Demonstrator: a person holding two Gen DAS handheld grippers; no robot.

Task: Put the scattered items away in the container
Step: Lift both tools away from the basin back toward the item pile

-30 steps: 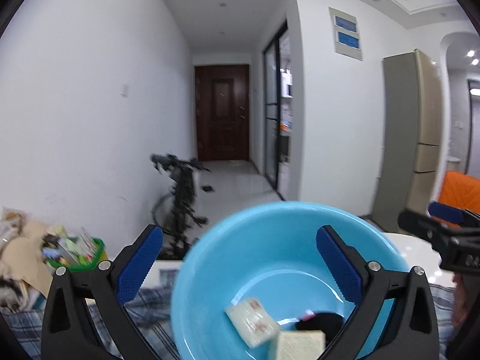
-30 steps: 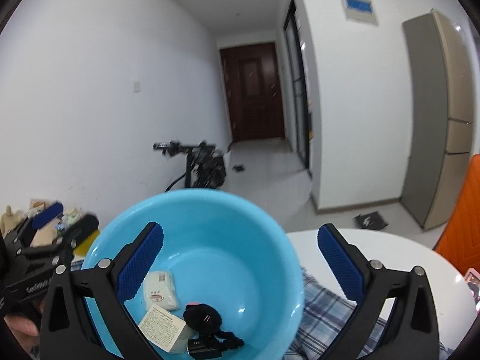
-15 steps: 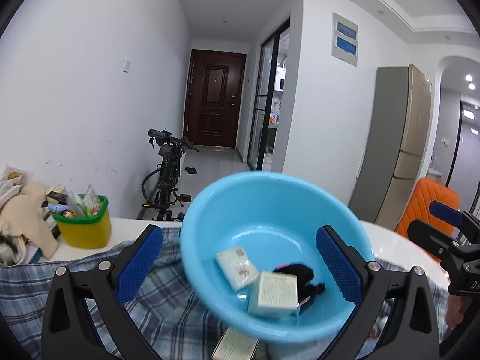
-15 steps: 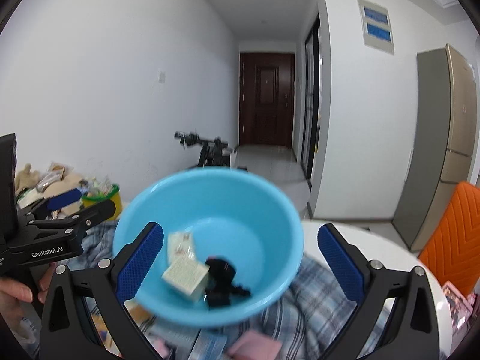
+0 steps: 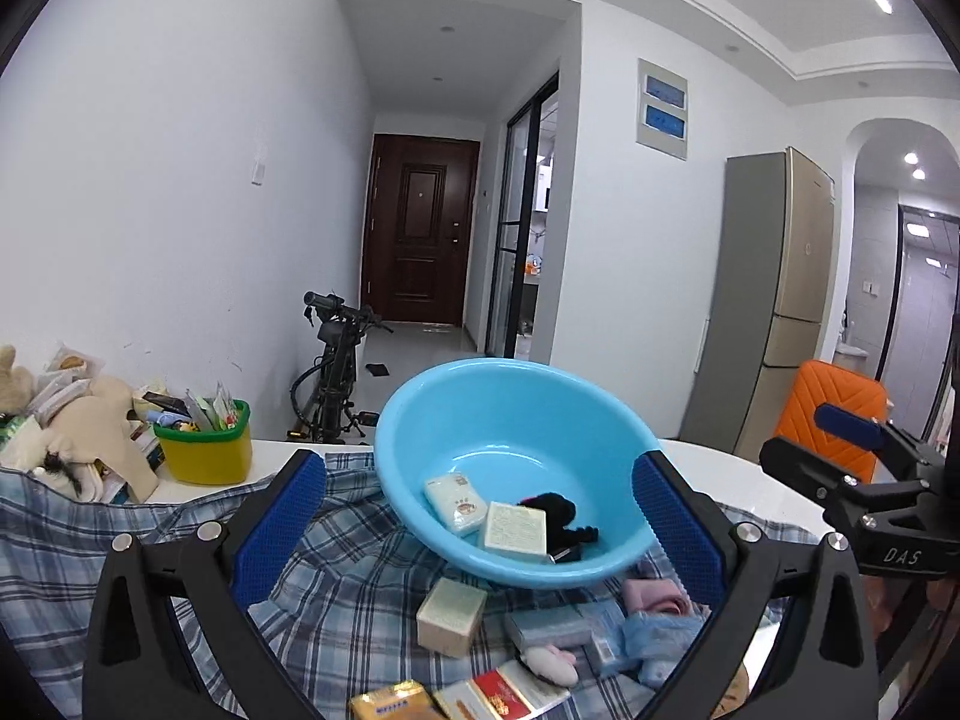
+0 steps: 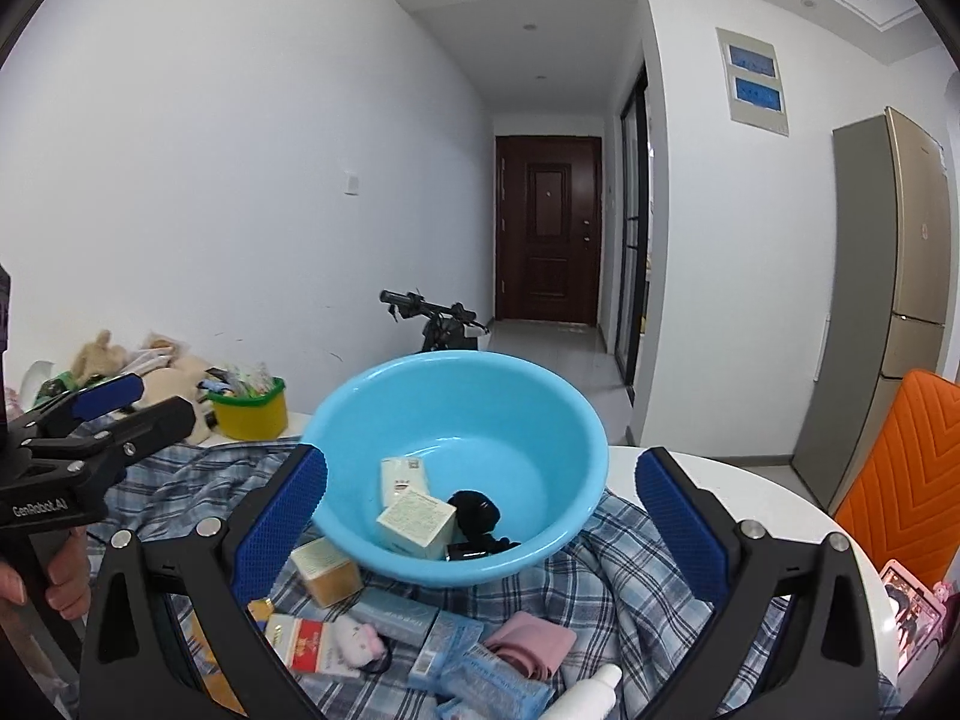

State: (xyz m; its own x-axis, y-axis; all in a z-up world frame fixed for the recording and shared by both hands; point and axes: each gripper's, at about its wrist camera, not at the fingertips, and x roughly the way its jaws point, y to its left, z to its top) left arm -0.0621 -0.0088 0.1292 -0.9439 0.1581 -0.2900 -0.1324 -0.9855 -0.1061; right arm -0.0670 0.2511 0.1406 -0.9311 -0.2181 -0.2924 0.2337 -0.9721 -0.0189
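A light blue basin [image 5: 516, 414] [image 6: 474, 402] rests tilted on a blue plaid cloth [image 5: 336, 576] [image 6: 636, 546]. Inside it lie a white packet [image 5: 454, 502], a pale green box [image 5: 516, 528] [image 6: 417, 521] and a black item [image 5: 555, 513] [image 6: 477, 510]. In front of it lie scattered items: a beige box [image 5: 451, 615] [image 6: 324, 570], a pink pouch [image 5: 651, 594] [image 6: 531, 642], blue packets [image 6: 474, 660], a red-and-white box [image 6: 300, 639]. My left gripper [image 5: 480, 531] and right gripper [image 6: 480, 531] are open and empty, held before the basin.
A yellow-green tub of sachets [image 5: 204, 450] [image 6: 249, 405] and plush toys [image 5: 84, 426] stand at the left of the white table [image 5: 762, 492]. An orange chair [image 6: 912, 462] is right. A white bottle [image 6: 591, 693] lies at the front edge.
Both grippers pulled back and up from the basin. The basin now appears smaller and lower, and the scattered items on the cloth have come into view.
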